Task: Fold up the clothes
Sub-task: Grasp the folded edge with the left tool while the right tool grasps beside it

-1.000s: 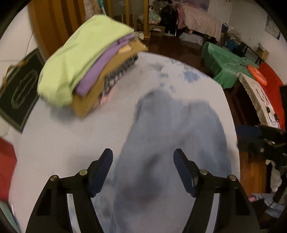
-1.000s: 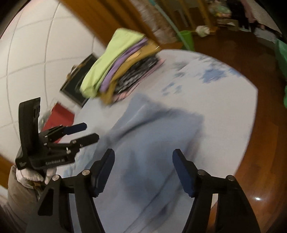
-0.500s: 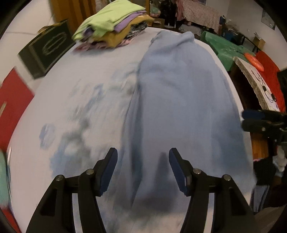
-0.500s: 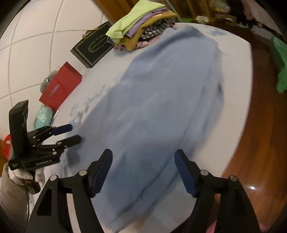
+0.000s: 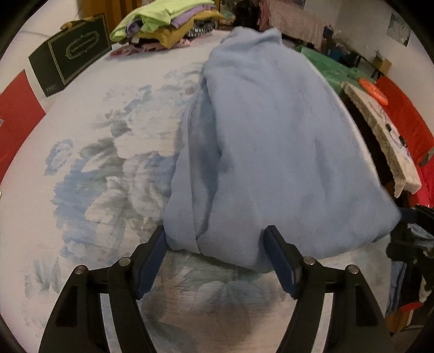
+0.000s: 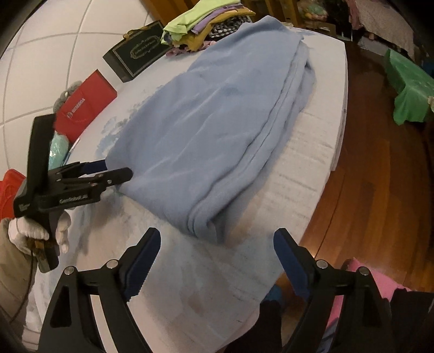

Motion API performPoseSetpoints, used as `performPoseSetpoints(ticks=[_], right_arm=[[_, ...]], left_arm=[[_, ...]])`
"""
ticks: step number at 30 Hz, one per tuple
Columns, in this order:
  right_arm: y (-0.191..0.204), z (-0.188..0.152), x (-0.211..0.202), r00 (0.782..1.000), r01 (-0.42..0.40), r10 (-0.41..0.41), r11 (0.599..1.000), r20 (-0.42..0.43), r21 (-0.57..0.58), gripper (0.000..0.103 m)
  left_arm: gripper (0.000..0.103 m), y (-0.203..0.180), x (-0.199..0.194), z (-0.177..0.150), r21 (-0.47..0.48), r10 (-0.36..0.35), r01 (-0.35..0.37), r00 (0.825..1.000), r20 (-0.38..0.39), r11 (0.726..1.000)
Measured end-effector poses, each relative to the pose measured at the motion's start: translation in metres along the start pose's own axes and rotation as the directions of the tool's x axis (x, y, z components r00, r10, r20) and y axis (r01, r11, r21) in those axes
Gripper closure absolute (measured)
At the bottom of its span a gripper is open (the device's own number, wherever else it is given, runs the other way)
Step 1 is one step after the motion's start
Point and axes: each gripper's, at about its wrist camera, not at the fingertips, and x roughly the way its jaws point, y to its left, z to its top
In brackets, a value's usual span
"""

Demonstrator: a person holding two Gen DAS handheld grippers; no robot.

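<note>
A light blue garment (image 5: pixel 271 141) lies folded lengthwise on the white, blue-flowered table (image 5: pixel 103 168). My left gripper (image 5: pixel 214 244) stands at its near left end. The jaws are opening, with the hem's corner between them and the pads off the cloth. In the right wrist view a white-gloved hand holds the left gripper (image 6: pixel 119 171) at the edge of the garment (image 6: pixel 217 122). My right gripper (image 6: pixel 217 244) hovers just short of the near right corner, its jaws opening with nothing between them.
A stack of folded clothes (image 5: pixel 165 24) with a lime-green top sits at the far end, next to a black box (image 5: pixel 70 54) and a red box (image 6: pixel 86 106). Beyond the table's right edge (image 6: pixel 333 152) is wooden floor (image 6: pixel 379 176).
Both grippers have drawn back along the blue garment to its near end, and the folded stack now looks farther away. Both pairs of jaws stand wider.
</note>
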Motion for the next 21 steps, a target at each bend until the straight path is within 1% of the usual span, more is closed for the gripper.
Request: performPoseSetpoints(ticks=[1,2,3,4,7,8,10,11,13,14,15,16,17,19,21], right_arm=[[0.003,0.0,0.001,1.0,0.008,-0.008,1.0,0.008,-0.009,0.018],[0.005,0.001,0.002,1.0,0.016,-0.016,1.0,0.017,-0.018,0.021],[0.008,0.001,0.003,1.0,0.022,-0.022,0.999,0.022,-0.028,0.029],[0.011,0.002,0.005,0.999,0.026,-0.025,0.999,0.024,-0.037,0.032],[0.02,0.002,0.012,0.999,0.041,-0.039,0.997,0.034,-0.064,0.036],[0.021,0.001,0.014,0.999,0.041,-0.039,0.997,0.035,-0.068,0.038],[0.025,0.0,0.016,0.997,0.058,-0.053,0.994,0.062,-0.089,0.041],[0.027,-0.001,0.017,0.995,0.071,-0.063,0.992,0.077,-0.104,0.043],[0.031,-0.004,0.017,0.992,0.097,-0.086,0.987,0.091,-0.127,0.049],[0.031,-0.005,0.016,0.991,0.104,-0.092,0.987,0.094,-0.126,0.063],[0.031,-0.007,0.014,0.992,0.093,-0.082,0.988,0.096,-0.121,0.077],[0.03,-0.008,0.012,0.994,0.063,-0.052,0.992,0.098,-0.112,0.082],[0.03,-0.01,0.01,0.994,0.047,-0.035,0.993,0.106,-0.112,0.083],[0.031,-0.012,0.008,0.991,0.043,-0.027,0.991,0.128,-0.126,0.083],[0.03,-0.009,0.011,0.992,0.034,-0.02,0.993,0.127,-0.114,0.083]], left_arm=[[0.03,-0.001,0.0,0.001,0.005,0.002,-0.002,1.0,0.001,1.0],[0.03,-0.002,0.0,0.001,0.01,0.003,-0.003,1.0,0.001,1.0],[0.03,-0.003,-0.001,0.002,0.014,0.003,-0.003,1.0,0.005,1.0],[0.03,-0.004,-0.001,0.002,0.018,0.003,-0.003,1.0,0.009,1.0],[0.03,-0.006,-0.003,0.002,0.028,0.002,-0.003,1.0,0.024,1.0],[0.03,-0.007,-0.004,0.002,0.032,0.001,-0.002,1.0,0.029,1.0],[0.031,-0.007,-0.005,0.002,0.035,-0.003,0.002,0.999,0.04,0.999],[0.033,-0.007,-0.006,0.001,0.034,-0.007,0.006,0.999,0.042,0.999],[0.045,-0.008,-0.009,0.001,0.032,-0.015,0.014,0.999,0.045,0.999],[0.055,-0.008,-0.01,0.0,0.031,-0.02,0.018,0.999,0.046,0.999],[0.061,-0.008,-0.011,0.0,0.03,-0.024,0.022,0.999,0.047,0.999],[0.061,-0.008,-0.012,0.0,0.029,-0.028,0.027,0.998,0.049,0.999],[0.062,-0.007,-0.012,-0.001,0.033,-0.029,0.027,0.998,0.05,0.999],[0.063,-0.006,-0.012,-0.002,0.036,-0.03,0.028,0.998,0.051,0.999],[0.063,-0.003,-0.009,-0.005,0.032,-0.031,0.03,0.998,0.054,0.999]])
